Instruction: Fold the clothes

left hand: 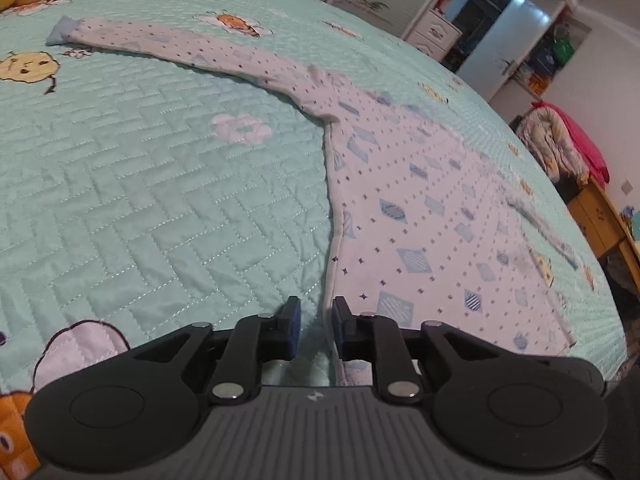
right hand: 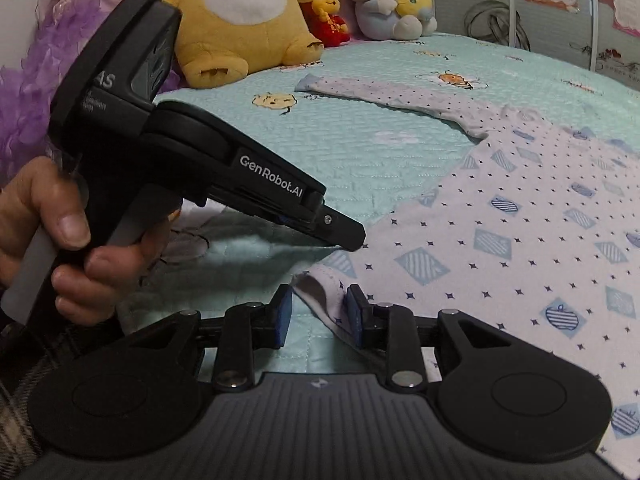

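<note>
Garment point(left hand: 420, 216) with a blue diamond print lies spread flat on the quilted bed cover point(left hand: 160, 200), one long sleeve point(left hand: 168, 46) stretched away to the far left of the left hand-held gripper point(left hand: 316, 332), the body fanning out ahead and to its right. That left hand-held gripper, carried in a hand point(right hand: 56, 232) seen from the right wrist, points down at the near left edge of the fabric; its jaws are released, a small gap between the blue pads point(left hand: 294, 330), with only bed cover and the hem line showing between them, nothing pinched. To its right, the right hand-held gripper point(right hand: 316, 316) also stands released, jaws parted, with a turned-up corner of the hem point(right hand: 320, 292) lying between the pads but not squeezed by them.

Judging by this, the step in hand is taking hold of the bottom hem at two points. To do it well, each hand-held gripper should slide a lower finger under the hem so all layers are caught, clench only once the cloth sits deep between the pads, and keep the two grips level with each other so the fold comes up straight. The curled corner on the right looks likely to slip out if nipped only at its tip
</note>
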Action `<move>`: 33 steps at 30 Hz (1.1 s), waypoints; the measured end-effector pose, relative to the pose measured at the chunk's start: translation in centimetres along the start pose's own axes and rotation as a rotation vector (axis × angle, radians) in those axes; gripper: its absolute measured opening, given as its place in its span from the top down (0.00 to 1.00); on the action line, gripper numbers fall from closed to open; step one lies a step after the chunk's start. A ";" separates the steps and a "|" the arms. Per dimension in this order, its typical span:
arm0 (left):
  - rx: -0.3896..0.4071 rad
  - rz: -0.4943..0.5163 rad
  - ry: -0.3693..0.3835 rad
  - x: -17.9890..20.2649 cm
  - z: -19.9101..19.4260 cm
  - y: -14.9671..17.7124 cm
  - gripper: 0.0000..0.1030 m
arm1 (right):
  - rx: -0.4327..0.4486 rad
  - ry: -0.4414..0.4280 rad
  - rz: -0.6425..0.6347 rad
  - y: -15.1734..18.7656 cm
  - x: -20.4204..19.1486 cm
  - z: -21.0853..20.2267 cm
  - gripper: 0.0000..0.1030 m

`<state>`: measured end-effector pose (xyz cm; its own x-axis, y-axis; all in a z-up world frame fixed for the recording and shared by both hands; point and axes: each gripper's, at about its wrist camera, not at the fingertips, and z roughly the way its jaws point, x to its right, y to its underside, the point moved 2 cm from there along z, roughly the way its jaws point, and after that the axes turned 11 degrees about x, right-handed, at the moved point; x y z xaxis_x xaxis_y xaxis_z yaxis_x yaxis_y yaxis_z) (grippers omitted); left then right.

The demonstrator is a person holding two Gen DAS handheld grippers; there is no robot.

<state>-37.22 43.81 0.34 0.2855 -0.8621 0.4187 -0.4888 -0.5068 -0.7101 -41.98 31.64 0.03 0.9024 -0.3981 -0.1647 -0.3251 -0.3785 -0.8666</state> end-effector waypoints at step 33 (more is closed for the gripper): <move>-0.008 0.067 -0.047 1.3 -0.2 1.1 0.81 | 0.086 -0.107 0.595 0.6 7.3 -4.2 0.59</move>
<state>-37.51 42.11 0.25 0.2906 -0.8932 0.3433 -0.5147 -0.4483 -0.7308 -36.81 25.00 0.32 0.5976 -0.4326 -0.6750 -0.7623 -0.0458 -0.6456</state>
